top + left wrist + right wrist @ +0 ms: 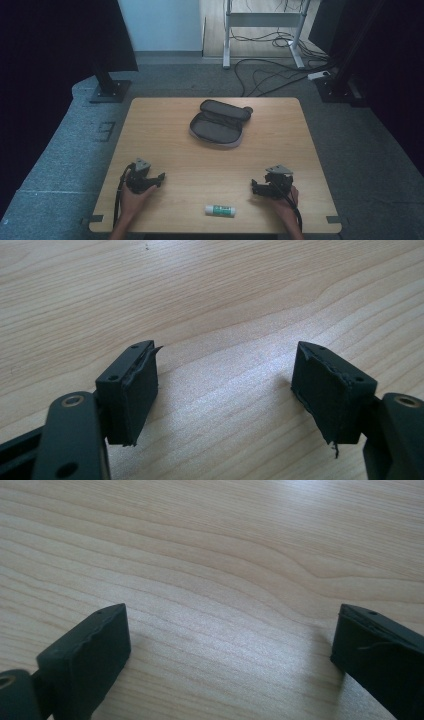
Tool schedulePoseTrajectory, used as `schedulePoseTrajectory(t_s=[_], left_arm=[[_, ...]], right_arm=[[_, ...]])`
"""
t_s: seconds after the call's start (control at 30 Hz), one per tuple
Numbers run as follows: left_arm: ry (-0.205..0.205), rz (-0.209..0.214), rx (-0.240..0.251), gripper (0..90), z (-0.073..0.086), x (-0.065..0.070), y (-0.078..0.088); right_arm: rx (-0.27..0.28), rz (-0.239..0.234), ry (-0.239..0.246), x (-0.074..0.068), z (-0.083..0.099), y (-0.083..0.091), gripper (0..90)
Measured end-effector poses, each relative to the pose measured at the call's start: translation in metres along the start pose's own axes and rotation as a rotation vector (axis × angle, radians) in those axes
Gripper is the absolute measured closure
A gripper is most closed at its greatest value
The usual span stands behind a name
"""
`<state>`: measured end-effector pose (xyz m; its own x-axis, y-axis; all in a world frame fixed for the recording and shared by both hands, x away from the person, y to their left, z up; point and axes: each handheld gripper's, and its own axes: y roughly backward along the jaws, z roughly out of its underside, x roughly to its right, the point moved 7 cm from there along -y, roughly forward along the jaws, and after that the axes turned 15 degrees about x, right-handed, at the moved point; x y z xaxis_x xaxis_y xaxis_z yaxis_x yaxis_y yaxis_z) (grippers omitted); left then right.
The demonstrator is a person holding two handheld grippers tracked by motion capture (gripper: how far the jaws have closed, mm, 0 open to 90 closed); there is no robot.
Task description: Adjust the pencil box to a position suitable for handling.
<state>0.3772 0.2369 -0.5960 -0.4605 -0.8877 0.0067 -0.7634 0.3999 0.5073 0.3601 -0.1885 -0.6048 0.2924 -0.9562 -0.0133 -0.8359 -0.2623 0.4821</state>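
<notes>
Cylindrical glue stick (pixel 220 210) on wood-grain table (pixel 165 130)

A wooden table (pixel 165 150) is seen from above. An open grey pouch (pixel 219 123) lies at its far middle. A glue stick (pixel 220 210) lies on its side near the front edge, between the two hands and touching neither. The left gripper (pixel 159 178) is held at the front left and the right gripper (pixel 255 186) at the front right, both pointed inward. Cables (pixel 270 75) are strewn on the floor beyond.
</notes>
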Motion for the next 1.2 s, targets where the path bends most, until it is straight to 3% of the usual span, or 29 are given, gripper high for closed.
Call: schedulePoseTrajectory(t_s=[0.37,0.57,0.6,0.87,1.1,1.13,1.2], left_arm=[[0.007,0.001,0.018,29.9,-0.005,0.005,0.0],[0.045,0.036,0.061,31.2,-0.032,0.011,-0.004],[0.055,0.043,0.079,31.8,-0.044,0.012,-0.009],[0.086,0.069,0.108,33.6,-0.086,0.013,-0.031],[0.105,0.099,0.1,34.3,-0.103,0.016,-0.046],[0.129,0.126,0.086,33.9,-0.106,0.019,-0.051],[0.119,0.126,0.092,34.2,-0.11,0.022,-0.054]], right_arm=[[0.02,0.039,-0.038,0.004,-0.003,0.005,14.7],[0.072,0.021,-0.062,0.004,-0.017,0.008,20.2],[0.09,0.016,-0.064,0.003,-0.023,0.008,21.4],[0.119,-0.007,-0.06,-0.001,-0.045,0.0,26.8],[0.123,-0.025,-0.049,-0.007,-0.056,-0.009,29.0],[0.123,-0.027,-0.046,-0.008,-0.058,-0.011,29.1],[0.123,-0.03,-0.047,-0.009,-0.06,-0.013,29.4]])
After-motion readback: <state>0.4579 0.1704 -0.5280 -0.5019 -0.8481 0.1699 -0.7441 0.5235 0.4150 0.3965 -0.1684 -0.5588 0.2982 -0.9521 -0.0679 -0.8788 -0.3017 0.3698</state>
